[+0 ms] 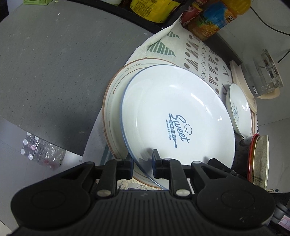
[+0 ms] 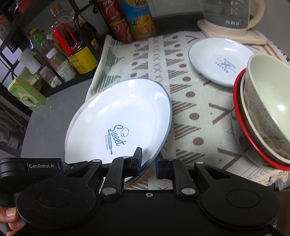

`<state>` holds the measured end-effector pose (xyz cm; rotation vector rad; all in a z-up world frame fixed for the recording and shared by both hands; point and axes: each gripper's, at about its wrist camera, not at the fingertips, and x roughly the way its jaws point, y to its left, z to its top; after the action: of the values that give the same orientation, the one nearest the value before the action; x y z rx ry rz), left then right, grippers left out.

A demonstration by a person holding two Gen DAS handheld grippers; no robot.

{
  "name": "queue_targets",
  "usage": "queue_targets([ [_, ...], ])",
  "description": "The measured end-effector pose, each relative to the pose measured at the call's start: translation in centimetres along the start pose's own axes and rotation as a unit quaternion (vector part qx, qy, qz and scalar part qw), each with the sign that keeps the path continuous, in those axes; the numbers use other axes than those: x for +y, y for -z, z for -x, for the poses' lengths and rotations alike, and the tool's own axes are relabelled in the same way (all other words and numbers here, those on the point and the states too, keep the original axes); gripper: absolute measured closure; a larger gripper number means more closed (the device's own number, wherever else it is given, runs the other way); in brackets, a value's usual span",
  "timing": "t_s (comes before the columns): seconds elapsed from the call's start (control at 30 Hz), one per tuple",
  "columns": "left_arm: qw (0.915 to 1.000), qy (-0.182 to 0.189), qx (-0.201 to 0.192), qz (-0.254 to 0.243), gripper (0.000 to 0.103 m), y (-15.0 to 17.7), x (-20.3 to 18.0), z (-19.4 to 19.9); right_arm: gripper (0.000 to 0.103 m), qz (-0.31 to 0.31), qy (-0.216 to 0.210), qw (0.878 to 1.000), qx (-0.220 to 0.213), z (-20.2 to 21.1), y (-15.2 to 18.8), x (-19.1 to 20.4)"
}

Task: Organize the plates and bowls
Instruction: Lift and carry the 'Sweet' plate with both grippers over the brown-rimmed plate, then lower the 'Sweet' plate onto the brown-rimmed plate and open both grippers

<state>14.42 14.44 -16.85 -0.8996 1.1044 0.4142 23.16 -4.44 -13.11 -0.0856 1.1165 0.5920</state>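
1. Left gripper (image 1: 142, 164): jaws are straddling the near rim of the Sweet plate (image 1: 178, 116), one finger above and one below; whether they are pinching it I cannot tell.
2. Right gripper (image 2: 147, 163): jaws are standing parted, the same plate's rim (image 2: 119, 123) passing between them, untouched on the right side.
3. Sweet plate: white, blue-edged, sitting tilted over the brown-rimmed plate (image 1: 116, 87) on the cloth (image 2: 181, 101).
4. Small plate (image 2: 220, 60): lying flat on the cloth, well apart, near the kettle (image 2: 228, 16).
5. Bowl (image 2: 266, 107): nesting, tipped, in a red-rimmed bowl (image 2: 241, 116) at the cloth's right edge.
6. Cartons (image 2: 137, 18): standing at the cloth's far edge.
7. Bottles (image 2: 72, 47): crowding a black rack, far left.
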Motion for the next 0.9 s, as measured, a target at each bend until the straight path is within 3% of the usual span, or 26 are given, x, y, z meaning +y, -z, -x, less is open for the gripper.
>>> queue_targets([
  [0.2,0.9995,-0.022,0.012,-0.019,0.083,-0.6,-0.6,0.5,0.089,-0.011,-0.009,1.0,0.011,-0.5,0.0,-0.4],
  [0.33,0.9985,-0.029,-0.002,-0.046,0.066,-1.0,-0.4,2.0,0.089,-0.01,-0.011,1.0,0.019,-1.0,-0.1,-0.4],
  [0.43,0.9975,-0.045,-0.021,-0.05,0.061,-1.4,0.2,2.9,0.09,-0.01,-0.007,1.0,0.023,-1.3,-0.1,-0.6],
  [0.9,0.9988,-0.042,-0.023,-0.016,0.063,-2.7,1.7,1.0,0.089,-0.031,0.0,0.999,0.045,-2.7,-1.0,-1.3],
])
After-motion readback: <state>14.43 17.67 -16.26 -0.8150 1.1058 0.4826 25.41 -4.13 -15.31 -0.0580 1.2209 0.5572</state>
